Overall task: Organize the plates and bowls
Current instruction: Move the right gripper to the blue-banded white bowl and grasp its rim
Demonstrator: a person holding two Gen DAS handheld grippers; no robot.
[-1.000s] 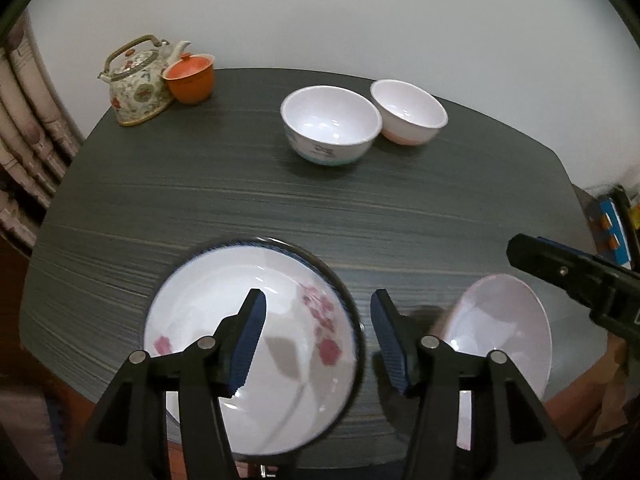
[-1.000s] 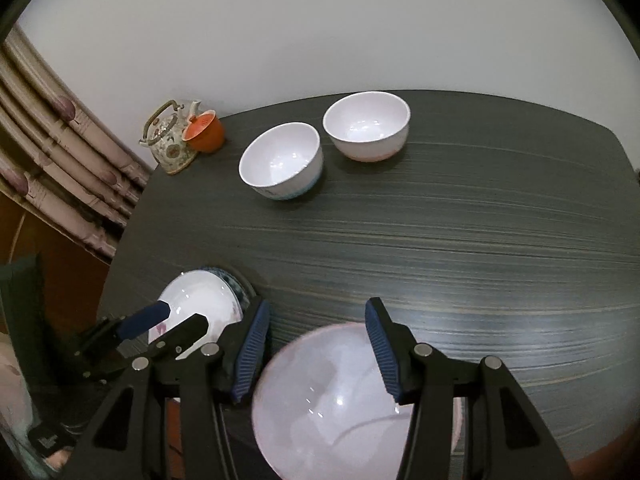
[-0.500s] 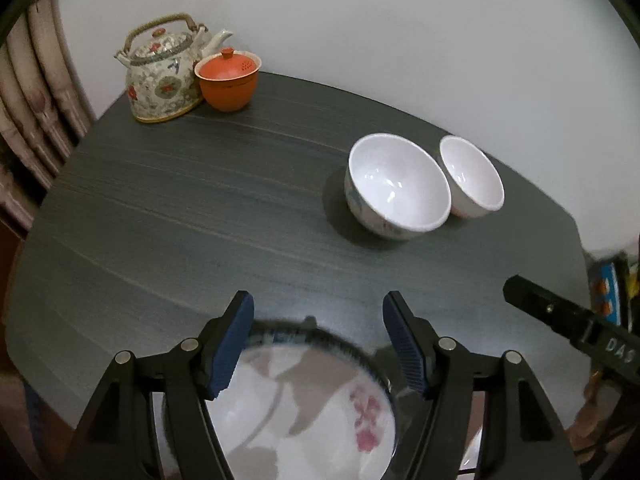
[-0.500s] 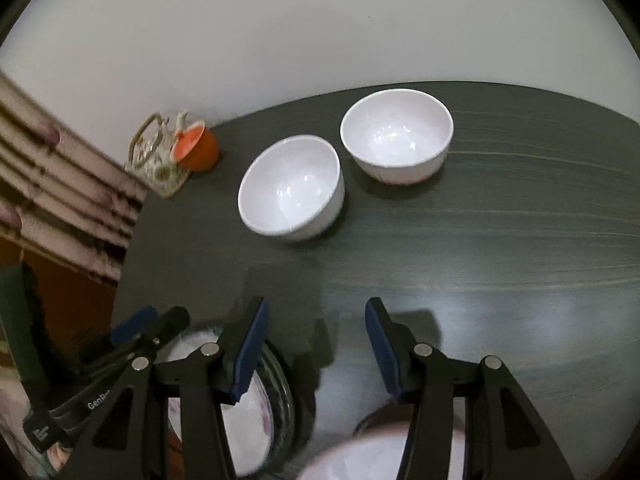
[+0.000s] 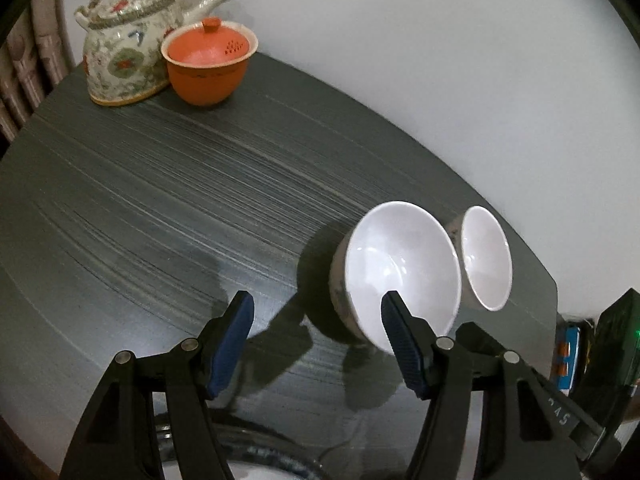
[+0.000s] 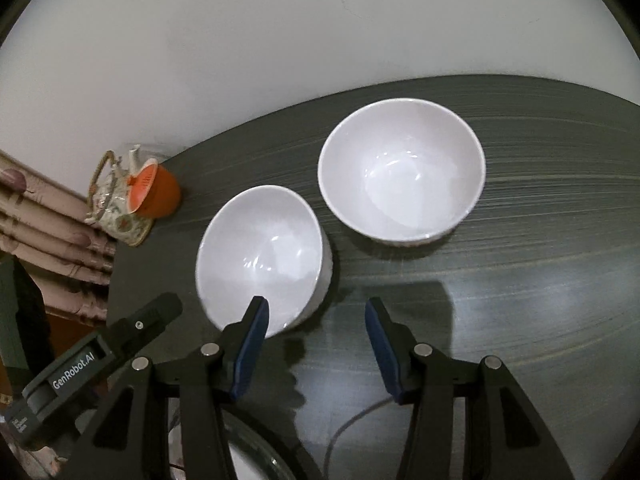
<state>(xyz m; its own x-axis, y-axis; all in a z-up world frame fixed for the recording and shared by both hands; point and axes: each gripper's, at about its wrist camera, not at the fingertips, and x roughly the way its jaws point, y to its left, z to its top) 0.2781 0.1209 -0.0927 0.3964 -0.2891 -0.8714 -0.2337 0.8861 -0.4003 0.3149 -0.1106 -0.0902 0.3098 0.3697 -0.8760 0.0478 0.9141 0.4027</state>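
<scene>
1. I am holding my left gripper [image 5: 316,336] with fingers released, having just been opening, nothing between them.
2. My right gripper [image 6: 316,340] is hanging released over the desk [image 6: 520,280].
3. Two white bowls [image 6: 264,256] are sitting side by side, just beyond both.

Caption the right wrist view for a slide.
Open right gripper poised over dark table before two white bowls.

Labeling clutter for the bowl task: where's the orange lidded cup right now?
The orange lidded cup sits at the table's far left corner, right against the floral teapot, in both wrist views, well apart from the two white bowls.
</scene>
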